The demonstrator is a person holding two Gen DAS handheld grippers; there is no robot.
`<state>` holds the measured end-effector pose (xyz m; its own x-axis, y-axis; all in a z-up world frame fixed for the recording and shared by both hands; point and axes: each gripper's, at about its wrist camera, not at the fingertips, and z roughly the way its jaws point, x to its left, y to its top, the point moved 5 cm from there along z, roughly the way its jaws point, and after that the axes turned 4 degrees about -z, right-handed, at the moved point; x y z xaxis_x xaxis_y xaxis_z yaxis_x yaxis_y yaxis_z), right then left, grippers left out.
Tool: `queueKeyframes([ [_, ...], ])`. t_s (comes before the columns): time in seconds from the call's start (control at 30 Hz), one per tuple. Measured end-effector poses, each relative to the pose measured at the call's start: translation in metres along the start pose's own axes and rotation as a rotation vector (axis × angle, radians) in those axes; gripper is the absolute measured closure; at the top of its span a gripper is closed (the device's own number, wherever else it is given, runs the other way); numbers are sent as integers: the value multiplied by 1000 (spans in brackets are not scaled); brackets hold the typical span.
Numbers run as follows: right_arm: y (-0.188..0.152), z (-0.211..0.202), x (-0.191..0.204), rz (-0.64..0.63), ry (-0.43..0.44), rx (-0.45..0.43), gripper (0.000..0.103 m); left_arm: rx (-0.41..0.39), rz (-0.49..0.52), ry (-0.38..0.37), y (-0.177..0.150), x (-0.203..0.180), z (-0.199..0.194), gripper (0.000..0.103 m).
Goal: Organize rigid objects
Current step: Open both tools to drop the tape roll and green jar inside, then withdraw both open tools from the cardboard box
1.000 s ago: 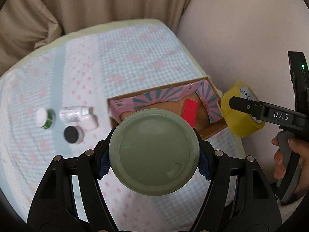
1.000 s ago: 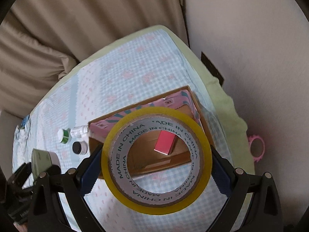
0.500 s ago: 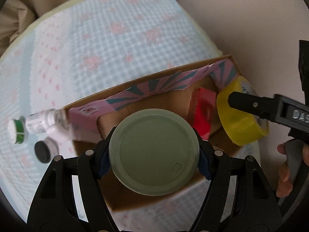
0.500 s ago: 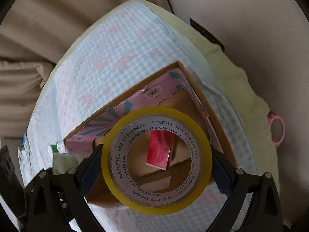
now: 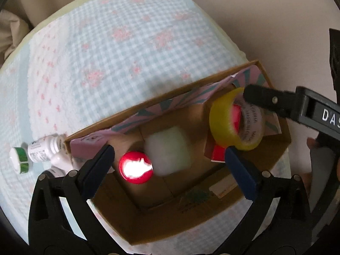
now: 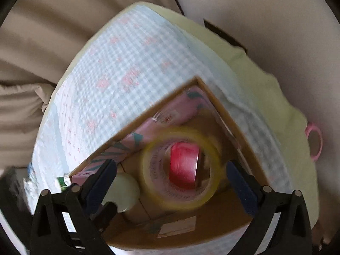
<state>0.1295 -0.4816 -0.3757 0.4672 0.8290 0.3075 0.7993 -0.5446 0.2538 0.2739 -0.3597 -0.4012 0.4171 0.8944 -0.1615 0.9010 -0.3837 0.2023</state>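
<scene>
**Colours and patterns on the bed**

The cloth [image 5: 119, 48] is pale blue gingham with pink motifs. The cardboard box [image 5: 212, 210] is brown, its inner flap [image 5: 170, 108] pink with teal rays. The tape roll [image 5: 225, 121] is translucent yellow. The red item [image 6: 183, 165] shows through its core. The blurred jar [image 5: 167, 150] is pale green. The bottle [image 5: 42, 148] is white, its cap [image 5: 18, 159] white and green. The gripper pads [image 5: 242, 174] are blue.

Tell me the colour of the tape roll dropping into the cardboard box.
Translucent yellow tape roll; clearest in the left wrist view.
</scene>
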Motion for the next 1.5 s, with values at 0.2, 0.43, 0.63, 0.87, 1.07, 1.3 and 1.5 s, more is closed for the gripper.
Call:
queueKeyframes([
  [0.2, 3, -10, 6, -51, -13, -22, 0, -15, -56, -11, -8, 15, -14, 0],
  [0.43, -3, -22, 8, -58, -13, -20, 0, -45, -86, -13, -18, 21, -37, 0],
  [0.63, -13, -41, 17, -92, -16, -30, 0, -88, -89, -4, -30, 20, -70, 0],
  [0.87, -32, -77, 35, -142, -9, -71, 0, -163, -101, 11, -52, 19, -120, 0],
  [1.07, -54, -116, 56, -224, -14, -109, 0, -241, -155, 32, -87, 36, -176, 0],
  [1.3, -88, -141, 93, -409, -32, -122, 0, -319, -260, 128, -147, 91, -229, 0],
  [1.5, -121, -149, 142, -567, -38, -163, 0, -335, -342, 152, -189, 141, -250, 0],
])
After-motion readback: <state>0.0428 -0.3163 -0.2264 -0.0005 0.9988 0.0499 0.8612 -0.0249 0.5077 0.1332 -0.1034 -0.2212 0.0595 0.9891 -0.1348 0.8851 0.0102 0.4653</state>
